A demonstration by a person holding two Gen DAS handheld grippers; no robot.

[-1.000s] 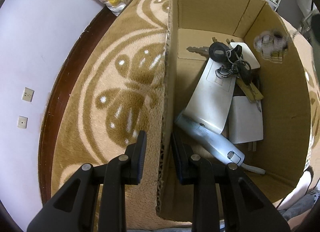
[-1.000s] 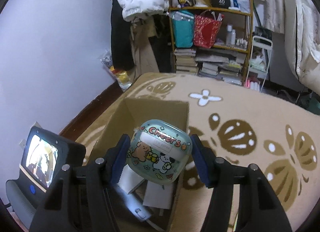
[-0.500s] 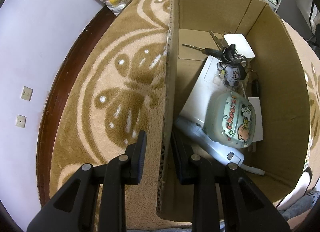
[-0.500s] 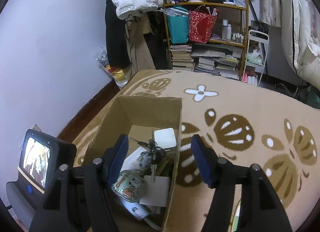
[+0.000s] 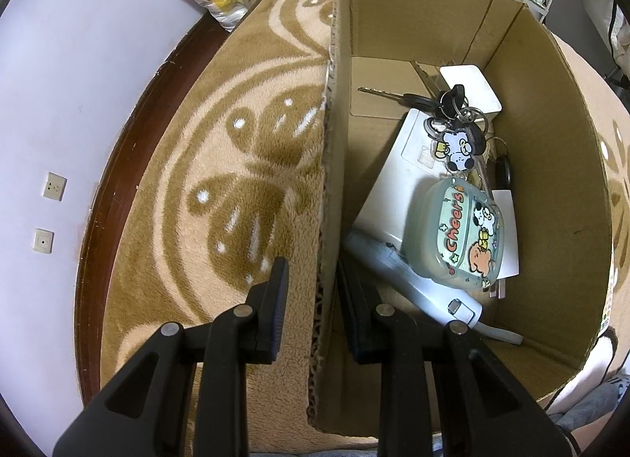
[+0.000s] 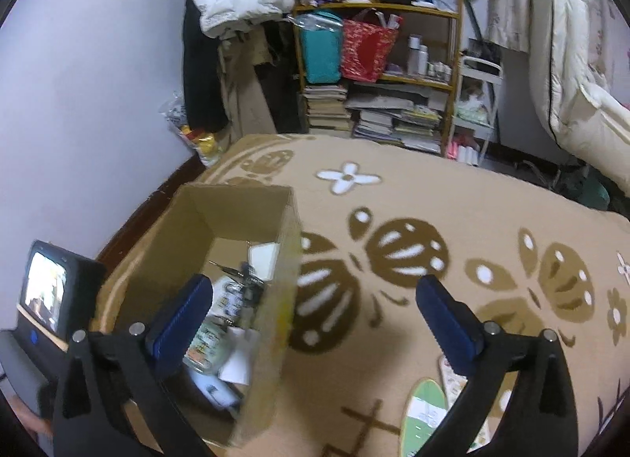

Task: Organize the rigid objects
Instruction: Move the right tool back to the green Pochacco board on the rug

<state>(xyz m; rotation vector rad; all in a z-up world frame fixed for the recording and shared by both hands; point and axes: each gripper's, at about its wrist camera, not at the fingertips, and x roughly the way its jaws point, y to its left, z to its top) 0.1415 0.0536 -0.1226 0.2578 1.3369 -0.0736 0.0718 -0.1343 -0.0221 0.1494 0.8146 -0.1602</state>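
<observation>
Patterned rug (image 5: 244,197). Cardboard box (image 5: 551,110) holds the Cheers case (image 5: 458,238) at 3 o'clock. Left gripper (image 5: 311,285) clenched on box wall; right gripper (image 6: 311,315) released, empty. Case likely light, stiff, slick: grip its short sides.

The cardboard box (image 5: 547,134) was plain brown, sitting on a beige rug (image 5: 220,165) with tan butterfly motifs. Inside, a pale green case (image 5: 456,232) bore cartoon animals and red "Cheers" lettering.

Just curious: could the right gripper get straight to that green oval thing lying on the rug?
Probably yes. The right gripper is open and holds nothing, and the green oval thing lies uncovered on the rug, outside the cardboard box.
</observation>
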